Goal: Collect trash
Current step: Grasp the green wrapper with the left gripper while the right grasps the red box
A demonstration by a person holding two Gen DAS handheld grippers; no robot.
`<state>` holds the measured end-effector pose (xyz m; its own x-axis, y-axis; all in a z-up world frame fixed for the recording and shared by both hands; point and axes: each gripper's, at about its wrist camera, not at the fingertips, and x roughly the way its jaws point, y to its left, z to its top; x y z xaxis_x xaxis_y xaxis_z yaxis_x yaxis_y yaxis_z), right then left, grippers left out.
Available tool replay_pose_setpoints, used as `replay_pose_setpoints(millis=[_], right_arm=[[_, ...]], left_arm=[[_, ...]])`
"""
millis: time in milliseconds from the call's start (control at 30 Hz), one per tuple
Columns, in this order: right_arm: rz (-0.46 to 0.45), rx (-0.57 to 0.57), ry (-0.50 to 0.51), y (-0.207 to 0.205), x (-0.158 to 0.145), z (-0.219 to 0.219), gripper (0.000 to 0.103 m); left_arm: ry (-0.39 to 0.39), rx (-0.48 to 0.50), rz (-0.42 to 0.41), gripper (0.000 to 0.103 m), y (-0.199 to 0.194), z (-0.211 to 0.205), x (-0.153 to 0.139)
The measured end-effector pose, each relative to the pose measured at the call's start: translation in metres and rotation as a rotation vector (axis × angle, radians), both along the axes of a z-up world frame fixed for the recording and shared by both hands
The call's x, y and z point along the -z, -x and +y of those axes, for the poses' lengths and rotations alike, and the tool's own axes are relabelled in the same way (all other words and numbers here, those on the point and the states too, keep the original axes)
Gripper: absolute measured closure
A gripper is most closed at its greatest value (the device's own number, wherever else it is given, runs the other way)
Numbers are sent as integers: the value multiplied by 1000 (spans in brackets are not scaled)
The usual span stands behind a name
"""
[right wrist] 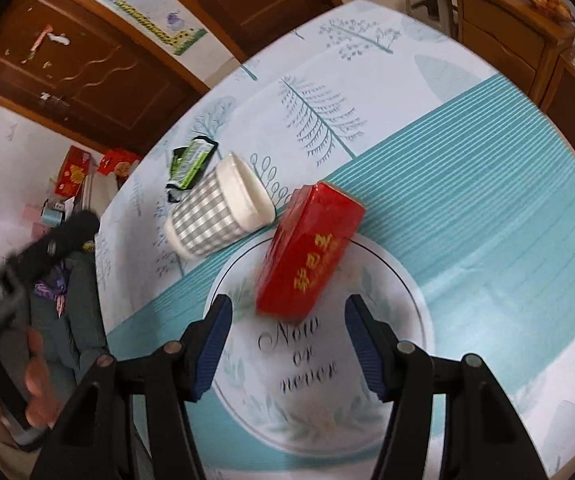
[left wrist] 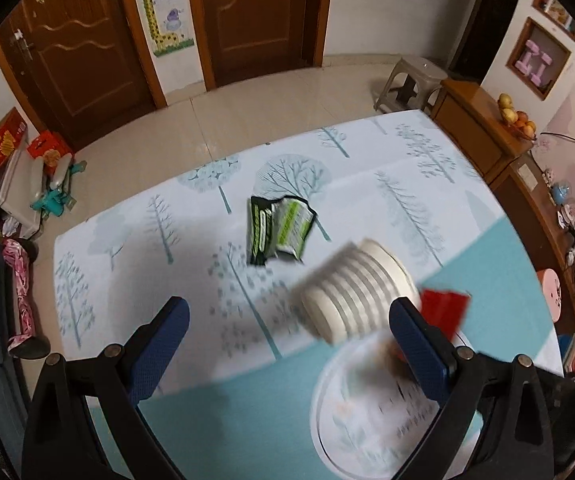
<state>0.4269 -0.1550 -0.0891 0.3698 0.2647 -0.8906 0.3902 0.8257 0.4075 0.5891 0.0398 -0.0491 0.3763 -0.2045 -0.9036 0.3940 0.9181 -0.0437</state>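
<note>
surface (right wrist: 467,184): tree-print cloth with a teal striped band, carrying everything below.

plate (right wrist: 391,412): round, lettered, on the teal band close under the right claw. looks like the collecting spot for the trash; that is a judgement from the task.

paper cup (right wrist: 215,216): checked sleeve, white rim, lying on its side just off the plate's far-left edge. mouth points toward the red box, base points away to the left. in the left wrist view it is blurred, lying ahead and right of centre.

red box (right wrist: 307,248): glossy, gold characters, resting tilted with its near end on the plate and its far end over the rim. long axis runs from near-left to far-right, roughly away from the right claw.

green wrapper (left wrist: 279,228): crumpled, alone on the tree print, well apart from the plate, beyond the cup.

right claw (right wrist: 289,344): released, jaws spread, nothing between them; red box just ahead.

left claw (left wrist: 287,336): released, wide, empty. cup sits just ahead near its right finger; wrapper straight ahead, farther off.

judgement: left claw is nearer both cup and wrapper; the cup lies crosswise, so a grip across its sleeve seems the likely call.
</note>
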Motion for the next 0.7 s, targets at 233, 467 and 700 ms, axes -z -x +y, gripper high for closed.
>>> replay_pose_setpoints(millis=[233, 467, 700], right_arm=[[47, 39, -6, -19, 23, 3, 44], [59, 52, -9, -23, 34, -2, 44], [35, 55, -16, -23, 34, -6, 44]], left_arm=[[-50, -24, 87, 4, -68, -14, 51], [-111, -10, 152, 14, -106, -27, 92], [-118, 41, 197, 46, -114, -41, 112]])
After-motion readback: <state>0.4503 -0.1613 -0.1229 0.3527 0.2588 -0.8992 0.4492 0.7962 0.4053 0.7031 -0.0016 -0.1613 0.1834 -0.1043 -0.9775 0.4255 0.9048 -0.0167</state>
